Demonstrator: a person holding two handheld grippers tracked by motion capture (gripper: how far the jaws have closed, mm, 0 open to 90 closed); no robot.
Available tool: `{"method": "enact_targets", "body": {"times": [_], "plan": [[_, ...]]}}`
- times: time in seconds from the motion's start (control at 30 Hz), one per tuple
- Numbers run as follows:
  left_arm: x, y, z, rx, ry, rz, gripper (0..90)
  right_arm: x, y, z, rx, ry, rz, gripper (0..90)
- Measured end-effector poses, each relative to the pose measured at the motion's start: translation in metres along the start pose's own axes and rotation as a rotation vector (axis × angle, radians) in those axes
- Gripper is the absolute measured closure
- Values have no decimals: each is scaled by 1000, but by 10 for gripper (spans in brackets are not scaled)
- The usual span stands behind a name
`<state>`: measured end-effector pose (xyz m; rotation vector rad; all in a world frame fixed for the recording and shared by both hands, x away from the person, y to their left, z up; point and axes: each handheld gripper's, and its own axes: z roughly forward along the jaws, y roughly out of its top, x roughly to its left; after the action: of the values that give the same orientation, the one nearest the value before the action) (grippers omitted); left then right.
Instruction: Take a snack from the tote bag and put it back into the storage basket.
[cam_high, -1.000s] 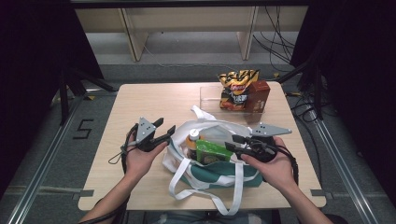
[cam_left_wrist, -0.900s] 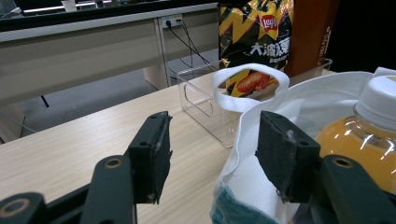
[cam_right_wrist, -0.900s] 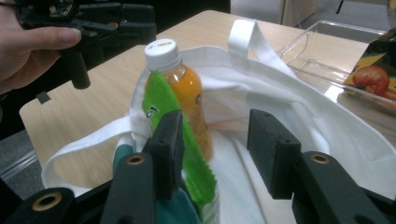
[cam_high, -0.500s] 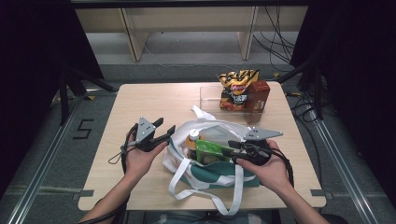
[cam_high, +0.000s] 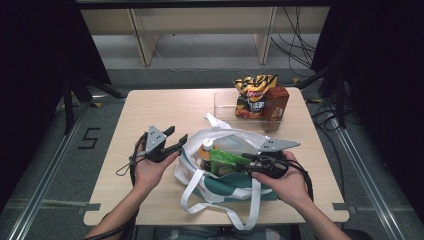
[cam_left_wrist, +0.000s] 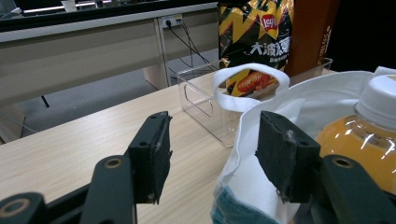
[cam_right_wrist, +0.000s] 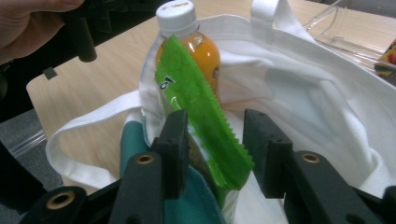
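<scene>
- tote bag (cam_high: 235, 187): white with a teal panel
- snack packet (cam_right_wrist: 201, 116): bright green
- bottle (cam_right_wrist: 187, 42): orange drink (white cap)
- chip bag (cam_high: 252, 92): black with yellow zigzags
- box (cam_high: 276, 102): brown

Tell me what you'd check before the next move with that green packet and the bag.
1. Green packet between the right claw jaws, which have just been closing: ok.
2. Both pads pressing the packet: not ok, a gap shows on one side.
3. Bag rim between the left claw jaws: ok.
4. Left claw clamped on the rim: not ok, jaws wide.
5. Orange bottle capped: ok.
</scene>
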<state>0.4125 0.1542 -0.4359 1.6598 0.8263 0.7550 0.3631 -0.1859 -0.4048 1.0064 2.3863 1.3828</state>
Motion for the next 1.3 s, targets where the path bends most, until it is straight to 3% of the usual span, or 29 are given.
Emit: {"method": "enact_targets", "body": {"times": [0.1,0.13,0.23,0.27,0.4,0.53,0.9,1.3], "plan": [[0,0,0,-1,-1,0,439,1,-2,4,-6,-2,0,623],[0,0,0,-1,-1,2,440,2,-2,2,27,-3,21,637],[1,0,0,0,2,3,439,-3,-5,5,21,-9,-13,701],[1,0,0,0,2,0,440,0,-5,4,34,-17,18,730],[0,0,0,2,-2,1,439,-2,-4,3,48,-9,-48,831],[0,0,0,2,-1,2,439,0,-5,2,41,-21,-40,885],[1,0,0,1,2,-2,439,3,1,-5,16,-42,-134,900],[1,0,0,1,2,0,440,4,11,-21,-48,-68,-131,900]]}}
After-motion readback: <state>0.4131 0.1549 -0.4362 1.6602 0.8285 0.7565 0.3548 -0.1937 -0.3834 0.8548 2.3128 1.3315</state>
